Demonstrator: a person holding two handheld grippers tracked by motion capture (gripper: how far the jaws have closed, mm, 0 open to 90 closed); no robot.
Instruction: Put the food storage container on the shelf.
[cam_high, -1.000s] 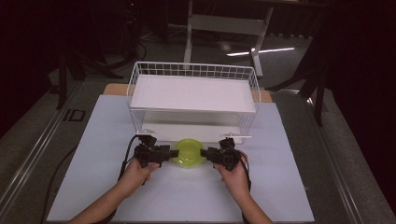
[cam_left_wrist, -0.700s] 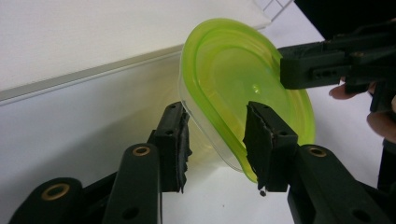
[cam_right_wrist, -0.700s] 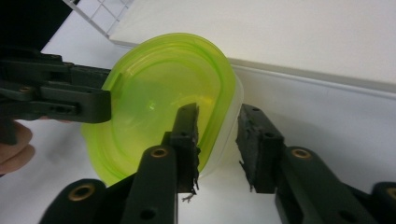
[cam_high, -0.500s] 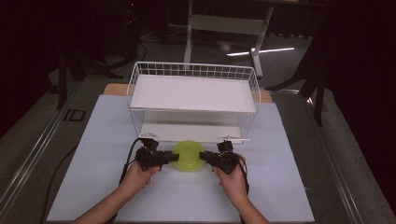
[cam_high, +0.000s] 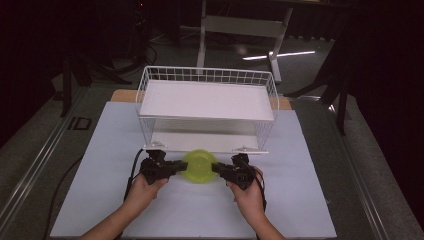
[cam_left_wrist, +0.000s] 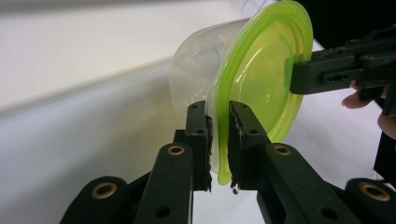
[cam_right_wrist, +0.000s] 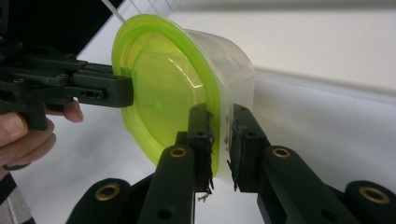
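Lower centre of frame: the left claw (cam_high: 176, 166) and right claw (cam_high: 219, 170) each clamped opposite rims of the clear lime-lidded plastic tub (cam_high: 199, 165), directly before the white wire shelf rack (cam_high: 207, 100).

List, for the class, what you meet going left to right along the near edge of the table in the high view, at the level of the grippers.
Left hand → left gripper → green-lidded container → right gripper → right hand.

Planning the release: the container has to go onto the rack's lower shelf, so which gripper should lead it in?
Neither clearly. The left gripper and right gripper clamp opposite rim edges of the green-lidded container, centred before the rack. Move both together.
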